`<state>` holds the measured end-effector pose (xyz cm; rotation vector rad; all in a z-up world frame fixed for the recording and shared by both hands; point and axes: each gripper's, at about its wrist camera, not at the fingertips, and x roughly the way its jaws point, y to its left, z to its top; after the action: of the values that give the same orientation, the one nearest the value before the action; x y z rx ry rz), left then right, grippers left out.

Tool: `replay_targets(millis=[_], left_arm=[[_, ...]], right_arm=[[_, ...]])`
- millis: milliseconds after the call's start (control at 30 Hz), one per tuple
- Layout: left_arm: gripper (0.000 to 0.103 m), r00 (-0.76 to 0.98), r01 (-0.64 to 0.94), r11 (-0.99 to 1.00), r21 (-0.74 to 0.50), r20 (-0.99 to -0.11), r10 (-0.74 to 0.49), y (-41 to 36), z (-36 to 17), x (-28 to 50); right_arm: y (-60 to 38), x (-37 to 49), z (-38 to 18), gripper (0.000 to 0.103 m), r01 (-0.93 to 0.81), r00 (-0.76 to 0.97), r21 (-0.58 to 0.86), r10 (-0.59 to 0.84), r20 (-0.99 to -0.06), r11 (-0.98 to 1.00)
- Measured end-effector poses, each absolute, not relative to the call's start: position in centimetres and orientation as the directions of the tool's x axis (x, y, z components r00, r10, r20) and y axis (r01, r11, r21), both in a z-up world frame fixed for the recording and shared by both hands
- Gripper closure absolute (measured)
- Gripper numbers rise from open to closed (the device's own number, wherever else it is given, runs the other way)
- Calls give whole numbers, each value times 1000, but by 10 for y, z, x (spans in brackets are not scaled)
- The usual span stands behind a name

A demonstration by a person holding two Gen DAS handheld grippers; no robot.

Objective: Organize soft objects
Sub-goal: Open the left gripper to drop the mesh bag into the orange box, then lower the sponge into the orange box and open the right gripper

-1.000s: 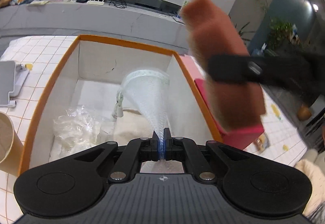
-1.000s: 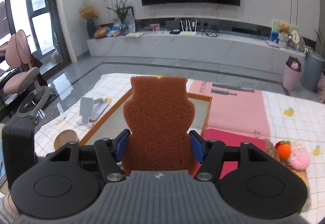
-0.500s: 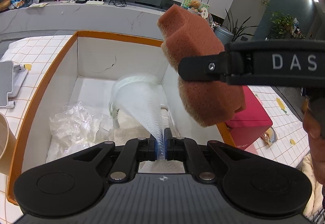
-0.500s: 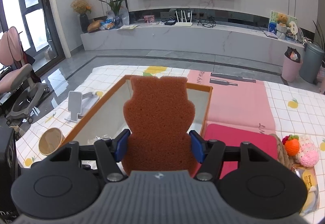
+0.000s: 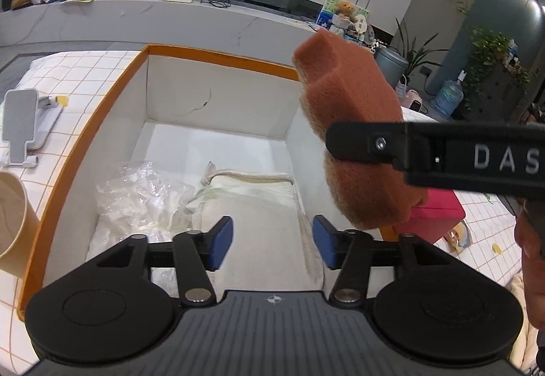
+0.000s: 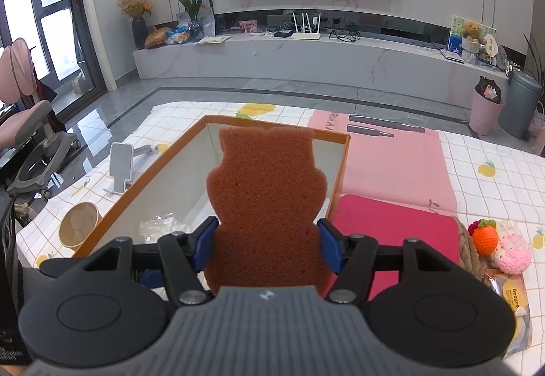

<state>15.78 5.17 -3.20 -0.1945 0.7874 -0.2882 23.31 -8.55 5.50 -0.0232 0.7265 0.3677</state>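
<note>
My right gripper (image 6: 267,248) is shut on a brown bear-shaped sponge (image 6: 265,202) and holds it above the right side of an orange-rimmed white box (image 6: 146,185). In the left wrist view the sponge (image 5: 354,144) hangs over the box's right wall (image 5: 218,52). My left gripper (image 5: 272,241) is open and empty over the box. Inside lie a crumpled clear plastic bag (image 5: 136,195) and a cream cloth pouch (image 5: 252,202).
A paper cup (image 5: 10,219) and a white phone stand (image 5: 20,123) sit left of the box. A magenta pad (image 6: 395,232) lies to its right, with crocheted toys (image 6: 500,246) and a snack packet (image 6: 511,301) beyond. The table has a checked cloth.
My left gripper has opened and let go of the white mesh net, which is gone from its fingers. The right gripper has carried the sponge closer over the box.
</note>
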Motion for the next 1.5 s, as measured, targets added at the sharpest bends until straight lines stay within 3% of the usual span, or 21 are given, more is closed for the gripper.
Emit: replay_targets(millis=[333, 500, 633, 800, 933, 1133, 1333, 1500], left_arm=[[20, 729, 201, 948, -246, -609, -312, 75, -4, 140], [19, 766, 222, 950, -221, -564, -310, 87, 4, 133], [19, 769, 193, 962, -196, -579, -272, 93, 0, 136], [19, 771, 188, 967, -170, -584, -253, 94, 0, 137], [19, 776, 186, 968, -168, -580, -250, 96, 4, 142], [19, 766, 153, 969, -195, -596, -241, 109, 3, 150], [19, 735, 131, 964, -231, -630, -251, 112, -2, 153], [19, 741, 125, 971, -204, -631, -228, 110, 0, 149]], right_arm=[[-79, 240, 61, 41, -365, 698, 76, 327, -637, 928], [-50, 245, 68, 40, -539, 715, -118, 378, -588, 834], [-15, 265, 65, 39, -643, 644, -199, 382, -663, 740], [16, 307, 54, 40, -692, 533, -153, 356, -768, 706], [48, 316, 29, 41, -763, 538, -322, 273, -798, 561], [78, 333, -11, 41, -831, 436, -289, 232, -870, 475], [75, 349, -32, 40, -807, 393, -207, 241, -887, 553], [63, 348, -29, 23, -751, 432, -190, 252, -866, 633]])
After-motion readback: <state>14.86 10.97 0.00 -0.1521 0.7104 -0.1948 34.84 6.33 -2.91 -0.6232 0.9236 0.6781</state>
